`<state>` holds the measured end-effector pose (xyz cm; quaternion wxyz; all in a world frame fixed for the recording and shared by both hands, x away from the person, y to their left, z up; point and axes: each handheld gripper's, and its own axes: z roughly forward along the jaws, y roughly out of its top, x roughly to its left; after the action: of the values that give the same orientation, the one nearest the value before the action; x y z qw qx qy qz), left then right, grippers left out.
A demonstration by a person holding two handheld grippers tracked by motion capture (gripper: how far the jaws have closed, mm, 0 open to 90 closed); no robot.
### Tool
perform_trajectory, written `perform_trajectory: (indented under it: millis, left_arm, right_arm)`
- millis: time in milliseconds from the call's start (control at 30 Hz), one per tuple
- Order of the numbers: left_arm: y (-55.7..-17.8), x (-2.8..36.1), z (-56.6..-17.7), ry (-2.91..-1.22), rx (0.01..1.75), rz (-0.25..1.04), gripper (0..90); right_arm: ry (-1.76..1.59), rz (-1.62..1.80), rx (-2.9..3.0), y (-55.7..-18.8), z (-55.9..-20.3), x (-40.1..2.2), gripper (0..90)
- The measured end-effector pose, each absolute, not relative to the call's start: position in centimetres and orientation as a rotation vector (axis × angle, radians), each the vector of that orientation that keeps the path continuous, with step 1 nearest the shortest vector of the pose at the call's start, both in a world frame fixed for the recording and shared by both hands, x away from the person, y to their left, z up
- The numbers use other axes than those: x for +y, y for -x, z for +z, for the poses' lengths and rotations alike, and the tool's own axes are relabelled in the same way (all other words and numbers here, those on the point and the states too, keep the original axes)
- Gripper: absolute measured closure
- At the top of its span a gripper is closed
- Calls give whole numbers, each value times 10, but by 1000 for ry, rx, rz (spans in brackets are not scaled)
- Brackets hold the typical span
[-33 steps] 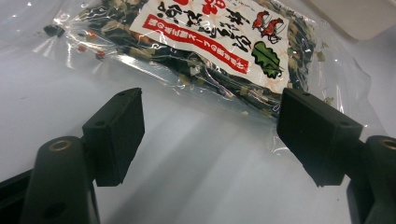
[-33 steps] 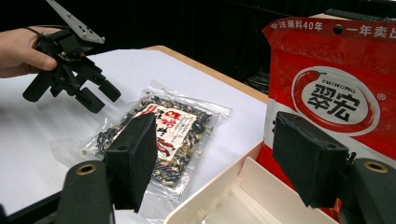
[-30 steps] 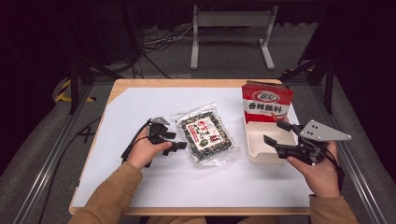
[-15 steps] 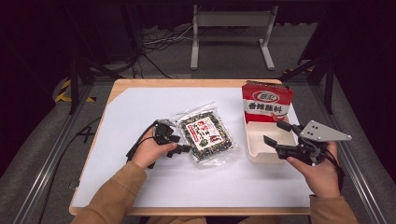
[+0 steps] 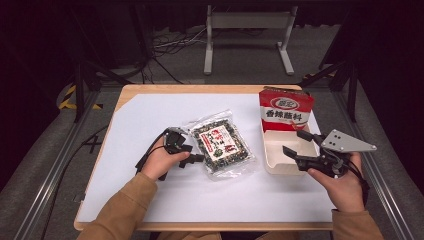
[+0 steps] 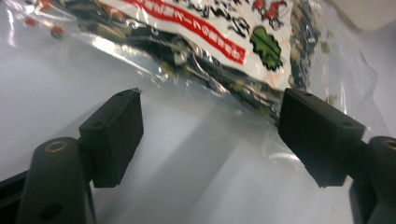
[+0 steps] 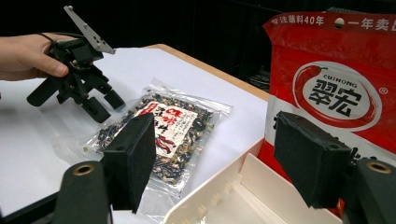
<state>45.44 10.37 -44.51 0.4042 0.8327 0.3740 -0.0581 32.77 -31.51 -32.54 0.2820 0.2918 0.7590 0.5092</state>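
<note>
Your left gripper stands at the near left edge of the clear snack packet, jaws spread wide and holding nothing. In the left gripper view the packet's sealed film edge lies between the two pads, low against the counter.

Risk one: if you close here, the jaws are likely to catch only the thin empty margin of film. That margin looks slippery and slack; the filled body of the packet may swing or slide out once you lift.

Risk two: if you come in too low, the lower pad is likely to scrape the counter and push the packet away from you instead of passing under it.

The packet itself lies flat on the counter, just to the left of the white tray and apart from it. A shove to the right could jam it against the tray wall.

The red bag stands upright at the far end of the tray. A knock to the tray may tip it.

Your right gripper hovers over the near part of the tray, jaws wide apart and empty. Hold it clear; a drop there could shift the tray.
</note>
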Motion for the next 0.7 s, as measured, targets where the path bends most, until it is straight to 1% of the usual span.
perform_trajectory:
  millis: [200,433,500,533,633,700]
  left_arm:
    - [-463,100,-449,-2036,965,-116,228]
    - [-465,79,-448,-2078,925,-71,228]
    - [-466,71,-448,-2069,920,-76,261]
    - [-467,68,-450,-2052,915,-90,261]
    - [-468,63,-451,-2041,915,-73,323]
    - [-470,61,-452,-2020,918,-106,360]
  right_arm:
    - [-784,1366,2034,-328,-327,-315,303]
    - [-785,1367,2034,-327,-328,-316,302]
    - [-785,1365,2035,-327,-328,-316,302]
    - [-787,1365,2034,-326,-328,-317,302]
    - [-798,1363,2027,-322,-329,-321,302]
    - [-805,1361,2019,-320,-329,-324,302]
